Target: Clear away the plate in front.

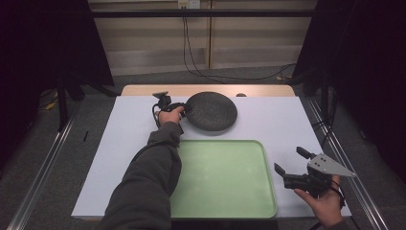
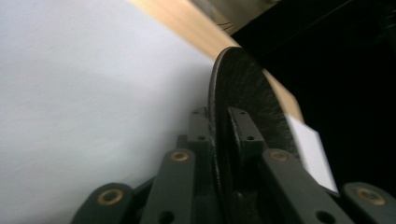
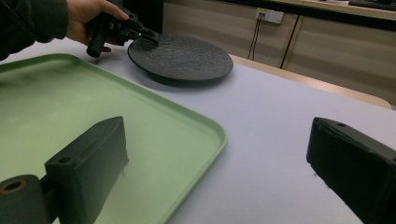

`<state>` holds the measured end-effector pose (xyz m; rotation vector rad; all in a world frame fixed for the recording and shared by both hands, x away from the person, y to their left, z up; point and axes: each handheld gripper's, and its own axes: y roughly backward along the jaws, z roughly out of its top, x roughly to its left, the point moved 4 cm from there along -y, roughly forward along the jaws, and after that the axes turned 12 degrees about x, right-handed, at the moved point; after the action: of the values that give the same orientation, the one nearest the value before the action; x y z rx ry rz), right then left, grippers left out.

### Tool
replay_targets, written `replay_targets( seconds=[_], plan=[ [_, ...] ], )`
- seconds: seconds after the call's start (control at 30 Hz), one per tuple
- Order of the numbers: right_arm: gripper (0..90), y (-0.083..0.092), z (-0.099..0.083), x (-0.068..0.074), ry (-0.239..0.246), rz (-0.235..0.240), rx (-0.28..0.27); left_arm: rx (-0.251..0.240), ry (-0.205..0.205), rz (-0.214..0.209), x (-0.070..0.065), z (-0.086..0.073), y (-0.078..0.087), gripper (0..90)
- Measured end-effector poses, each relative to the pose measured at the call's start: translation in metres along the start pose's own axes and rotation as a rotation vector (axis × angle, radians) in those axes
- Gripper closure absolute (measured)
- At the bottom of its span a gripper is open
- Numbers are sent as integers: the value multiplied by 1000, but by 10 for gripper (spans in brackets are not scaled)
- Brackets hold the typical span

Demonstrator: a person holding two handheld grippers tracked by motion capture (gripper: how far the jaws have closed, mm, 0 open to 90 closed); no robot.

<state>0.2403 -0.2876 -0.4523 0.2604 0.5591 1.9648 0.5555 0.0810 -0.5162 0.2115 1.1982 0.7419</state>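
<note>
A dark, rough-textured round plate [image 1: 213,111] lies on the far middle of the white table. My left gripper [image 1: 184,109] is shut on the plate's left rim. The left gripper view shows that rim [image 2: 243,88] edge-on, pinched between the two black jaws of my left gripper [image 2: 219,116]. A light green tray [image 1: 225,182] lies empty near the front edge. My right gripper [image 1: 289,159] hovers open at the front right, beside the tray's right edge, with nothing between its jaws. In the right gripper view the plate [image 3: 182,56] sits beyond the tray [image 3: 70,102], with the left gripper [image 3: 149,35] at its rim.
The white table top [image 1: 277,120] has bare room right of the plate and left of the tray. A wooden strip [image 1: 206,90] runs along the far edge. Black cables [image 1: 191,57] hang down the wall behind, and metal rails flank the table.
</note>
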Motion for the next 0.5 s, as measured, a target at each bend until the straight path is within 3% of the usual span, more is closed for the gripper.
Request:
replay_targets(
  seconds=[0.13,0.17,0.3,0.33,0.5],
  plan=[
    [53,1,1,1,12,15,-7,4,4,-5,-8,0,5,849],
    [53,1,1,1,12,16,-8,-3,25,-18,-11,-1,6,856],
    [48,0,1,1,14,14,-8,-14,14,-22,-19,-2,9,868],
    [45,0,1,1,10,15,-7,-15,-9,-11,-20,-2,10,870],
    [44,1,1,2,7,23,-10,-12,-37,17,-30,-3,13,873]
  ],
)
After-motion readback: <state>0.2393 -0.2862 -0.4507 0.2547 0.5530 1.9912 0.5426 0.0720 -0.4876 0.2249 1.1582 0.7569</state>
